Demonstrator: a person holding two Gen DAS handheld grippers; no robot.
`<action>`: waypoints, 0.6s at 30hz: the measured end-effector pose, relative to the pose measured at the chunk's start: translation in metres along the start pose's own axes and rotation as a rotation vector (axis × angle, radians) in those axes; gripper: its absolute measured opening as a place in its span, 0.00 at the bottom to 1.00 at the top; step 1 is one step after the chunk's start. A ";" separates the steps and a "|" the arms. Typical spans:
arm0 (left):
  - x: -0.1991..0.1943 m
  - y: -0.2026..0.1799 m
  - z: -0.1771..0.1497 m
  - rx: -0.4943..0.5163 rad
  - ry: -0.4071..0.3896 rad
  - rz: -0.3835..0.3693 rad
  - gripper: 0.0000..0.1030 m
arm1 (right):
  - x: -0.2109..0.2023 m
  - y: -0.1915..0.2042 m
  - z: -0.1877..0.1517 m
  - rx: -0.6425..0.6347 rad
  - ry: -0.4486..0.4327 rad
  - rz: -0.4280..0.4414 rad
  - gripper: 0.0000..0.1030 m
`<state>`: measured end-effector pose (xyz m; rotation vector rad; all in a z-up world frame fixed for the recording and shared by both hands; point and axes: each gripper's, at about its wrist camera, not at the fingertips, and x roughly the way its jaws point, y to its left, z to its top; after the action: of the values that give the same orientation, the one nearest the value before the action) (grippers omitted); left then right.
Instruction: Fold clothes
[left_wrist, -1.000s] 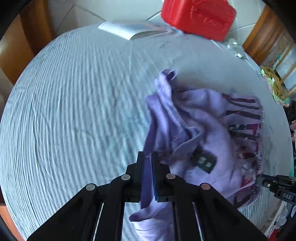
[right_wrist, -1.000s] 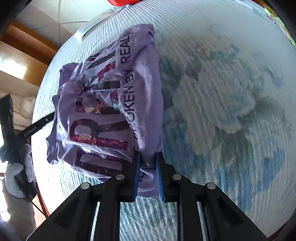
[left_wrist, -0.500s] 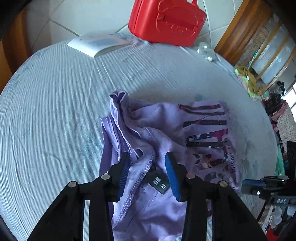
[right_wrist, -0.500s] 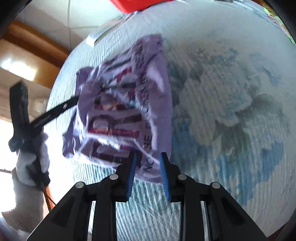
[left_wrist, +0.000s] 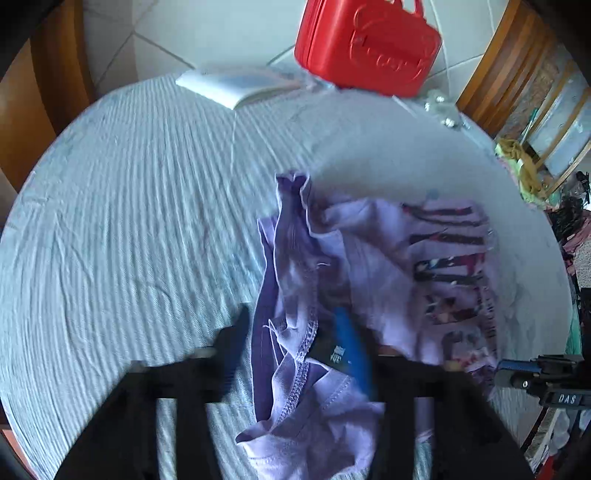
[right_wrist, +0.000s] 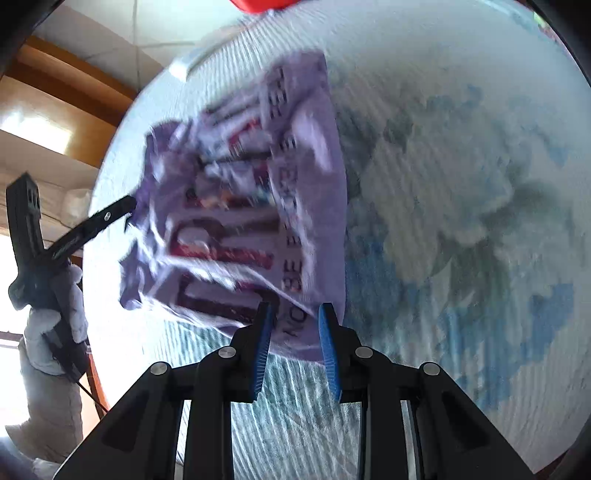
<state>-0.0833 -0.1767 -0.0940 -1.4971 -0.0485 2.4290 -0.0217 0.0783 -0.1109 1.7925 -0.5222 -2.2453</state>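
Jaws of both the left hand-held gripper (left_wrist: 295, 343) and right hand-held gripper (right_wrist: 295, 332) stand apart, empty, over the crumpled lilac printed cotton T-shirt (right_wrist: 251, 206) on the pale ribbed bedspread (left_wrist: 129, 221); loose bunched layers risk folding crooked.

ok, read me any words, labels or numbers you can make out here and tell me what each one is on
"DAS": small plate on the right gripper.
Big print on the purple shirt: too blurred to read.
Black tag in the collar: white marks, too small.
Raised logo on the red case: unreadable.
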 end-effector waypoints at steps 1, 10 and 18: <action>-0.004 -0.001 0.001 0.008 -0.008 -0.006 0.69 | -0.005 -0.001 0.003 0.000 -0.019 0.001 0.27; 0.005 -0.013 0.006 0.049 0.008 -0.011 0.69 | -0.013 -0.013 0.026 0.024 -0.075 -0.013 0.44; 0.031 -0.014 0.002 0.087 0.066 0.026 0.75 | -0.002 -0.015 0.040 0.000 -0.063 -0.021 0.43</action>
<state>-0.0950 -0.1554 -0.1174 -1.5472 0.0903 2.3677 -0.0597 0.0987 -0.1073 1.7397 -0.5172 -2.3222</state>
